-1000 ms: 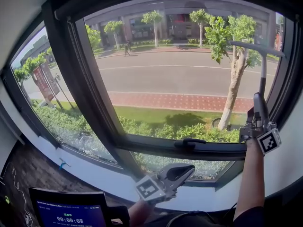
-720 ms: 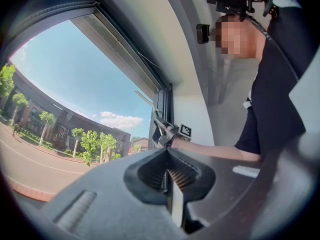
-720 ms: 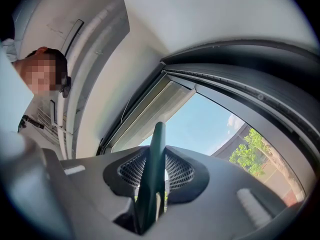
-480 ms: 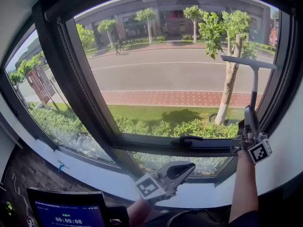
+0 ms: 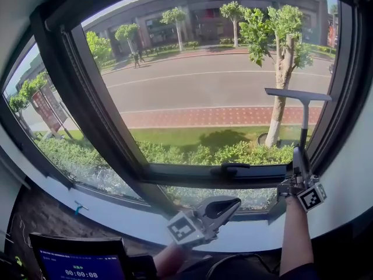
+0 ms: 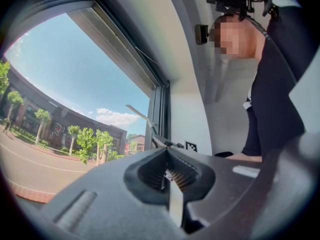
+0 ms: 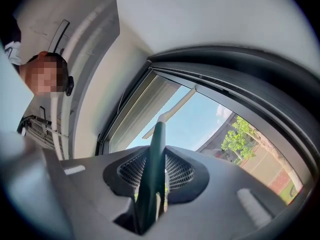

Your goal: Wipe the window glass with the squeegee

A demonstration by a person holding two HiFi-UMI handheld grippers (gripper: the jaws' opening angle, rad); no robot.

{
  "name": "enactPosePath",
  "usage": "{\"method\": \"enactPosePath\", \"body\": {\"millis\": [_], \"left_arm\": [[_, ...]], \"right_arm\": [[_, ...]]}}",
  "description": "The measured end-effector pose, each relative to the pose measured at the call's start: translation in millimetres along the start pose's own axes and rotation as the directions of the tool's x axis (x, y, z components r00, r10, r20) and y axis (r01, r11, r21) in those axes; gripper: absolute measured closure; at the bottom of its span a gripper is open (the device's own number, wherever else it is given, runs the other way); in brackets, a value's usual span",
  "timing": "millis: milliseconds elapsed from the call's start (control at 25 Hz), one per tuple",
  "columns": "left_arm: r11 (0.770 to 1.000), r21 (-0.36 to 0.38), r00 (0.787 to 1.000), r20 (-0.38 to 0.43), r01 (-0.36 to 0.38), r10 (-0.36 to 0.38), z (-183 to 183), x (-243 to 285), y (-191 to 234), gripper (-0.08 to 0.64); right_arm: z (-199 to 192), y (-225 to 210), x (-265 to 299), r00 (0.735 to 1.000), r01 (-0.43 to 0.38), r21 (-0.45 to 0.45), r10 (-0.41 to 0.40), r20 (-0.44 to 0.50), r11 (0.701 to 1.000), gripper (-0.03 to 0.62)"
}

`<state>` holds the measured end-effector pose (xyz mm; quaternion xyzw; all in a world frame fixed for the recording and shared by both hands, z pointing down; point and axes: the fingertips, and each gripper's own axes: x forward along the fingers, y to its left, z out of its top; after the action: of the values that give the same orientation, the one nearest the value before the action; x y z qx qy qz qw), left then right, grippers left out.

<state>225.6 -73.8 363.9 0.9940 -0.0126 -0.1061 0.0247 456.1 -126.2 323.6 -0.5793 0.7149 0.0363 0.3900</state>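
Note:
The squeegee (image 5: 303,111) stands upright against the right side of the big window glass (image 5: 192,86), its blade level at mid-height. My right gripper (image 5: 299,163) is shut on the squeegee's dark green handle (image 7: 152,159) just above the lower window frame; the pale blade (image 7: 170,111) shows beyond the jaws in the right gripper view. My left gripper (image 5: 226,206) hangs low in the middle, below the sill, shut with nothing in it (image 6: 168,173). In the left gripper view the squeegee (image 6: 142,119) shows far off by the frame.
A dark window handle (image 5: 233,168) sits on the lower frame left of the right gripper. A thick dark mullion (image 5: 99,109) separates the main pane from a side pane (image 5: 41,104). A screen (image 5: 81,266) stands at the lower left. The right window frame (image 5: 344,80) lies close to the blade.
The right gripper has come down with the squeegee, drawing the blade from near the top of the glass to about mid-height. The left gripper has stayed put.

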Motion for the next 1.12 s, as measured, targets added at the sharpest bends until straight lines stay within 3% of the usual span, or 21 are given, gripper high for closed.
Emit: {"method": "enactPosePath", "body": {"millis": [640,1120], "left_arm": [[1.000,-0.003,0.999,-0.046,0.001,-0.001,-6.8,-4.0,-3.2,0.557],[1.000,-0.006,0.998,-0.070,-0.003,0.002,-9.9,-2.9,0.6,0.557]], "right_arm": [[-45.2,-21.4,-57.0,0.994,0.075,0.060,-0.070,-0.081,0.995,0.491],[-86.1,-39.2,-101.3,0.975,0.151,0.097,-0.132,-0.179,0.984,0.491]]}}
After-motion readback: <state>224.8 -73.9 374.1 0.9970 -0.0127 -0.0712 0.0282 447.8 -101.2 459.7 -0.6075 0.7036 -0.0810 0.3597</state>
